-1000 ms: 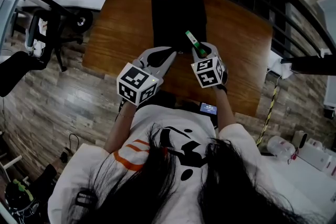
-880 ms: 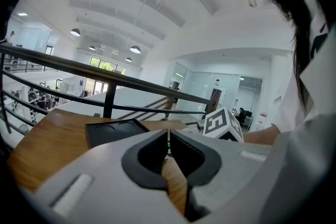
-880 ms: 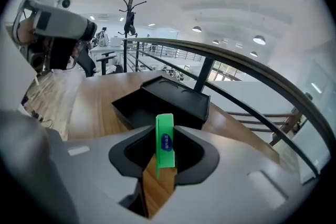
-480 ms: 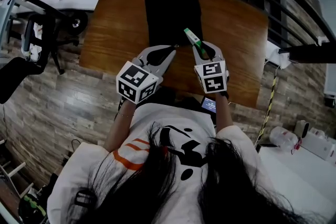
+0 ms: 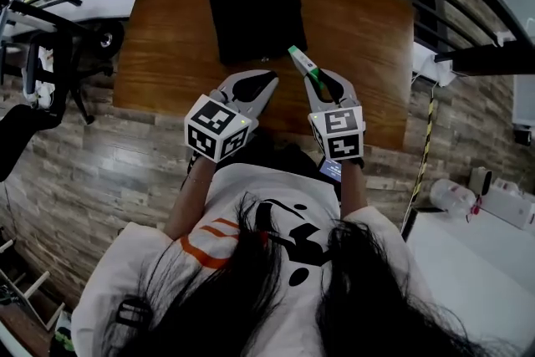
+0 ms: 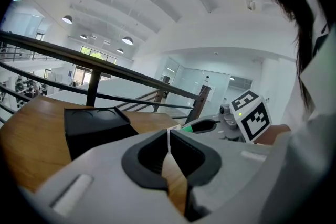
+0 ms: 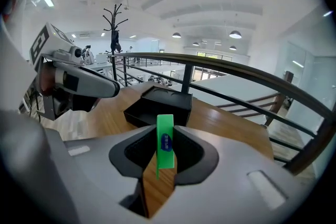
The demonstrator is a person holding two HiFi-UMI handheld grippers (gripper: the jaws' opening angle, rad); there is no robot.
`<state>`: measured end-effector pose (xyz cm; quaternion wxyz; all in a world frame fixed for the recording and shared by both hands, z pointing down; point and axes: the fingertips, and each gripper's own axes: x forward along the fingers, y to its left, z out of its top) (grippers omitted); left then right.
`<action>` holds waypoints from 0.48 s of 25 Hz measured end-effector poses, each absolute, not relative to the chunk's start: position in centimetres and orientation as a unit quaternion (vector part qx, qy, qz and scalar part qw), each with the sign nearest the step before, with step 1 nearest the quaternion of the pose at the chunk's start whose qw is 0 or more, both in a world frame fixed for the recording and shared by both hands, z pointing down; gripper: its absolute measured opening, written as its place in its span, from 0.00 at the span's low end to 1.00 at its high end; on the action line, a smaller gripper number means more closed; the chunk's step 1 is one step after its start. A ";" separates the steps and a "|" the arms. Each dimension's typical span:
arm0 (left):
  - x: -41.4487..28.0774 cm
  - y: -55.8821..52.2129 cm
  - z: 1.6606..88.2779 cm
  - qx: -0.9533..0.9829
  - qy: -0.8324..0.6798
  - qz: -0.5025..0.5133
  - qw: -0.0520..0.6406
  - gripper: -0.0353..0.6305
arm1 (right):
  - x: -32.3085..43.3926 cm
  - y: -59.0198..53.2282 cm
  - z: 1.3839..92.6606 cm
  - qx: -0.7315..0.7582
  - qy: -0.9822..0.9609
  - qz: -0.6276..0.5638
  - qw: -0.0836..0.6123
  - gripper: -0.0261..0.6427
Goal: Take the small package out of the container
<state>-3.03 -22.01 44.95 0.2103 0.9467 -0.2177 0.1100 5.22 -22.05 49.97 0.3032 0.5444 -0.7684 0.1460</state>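
Right gripper first: you have its jaws clamped on the small package, a thin green strip with a blue label. The strip stands on edge between the pads, and its far end sticks out past the tips. It is out of the black container, which sits further back on the tabletop, well apart from the jaws.

The removal itself looks done, so what remains is probably a clean set-down. Only the strip's lower part is pinched, so don't loosen your squeeze while it is in the air. Bring it down over bare wood on the near side of the container, and let an edge touch before you part the jaws. Tip it toward flat as you lower it, because a strip this thin is likely to topple if released upright.

Your left gripper is closed with nothing between its tips. It hovers just left of the right one, and its nose is angled in toward the container's near edge. Both forearms are drawn in close to your chest with the elbows bent. The right gripper points forward and slightly left, and the package slants up and away from you.
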 end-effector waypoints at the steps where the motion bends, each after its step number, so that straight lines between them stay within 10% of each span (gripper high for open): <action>1: -2.6 -21.8 45.1 0.947 -0.213 0.111 0.211 0.05 | 5.4 -21.7 50.0 0.546 -0.767 0.148 0.304 0.21; 12: 0.7 -18.8 44.8 0.954 -0.190 0.121 0.199 0.06 | 7.5 -16.7 49.9 0.554 -0.762 0.166 0.291 0.21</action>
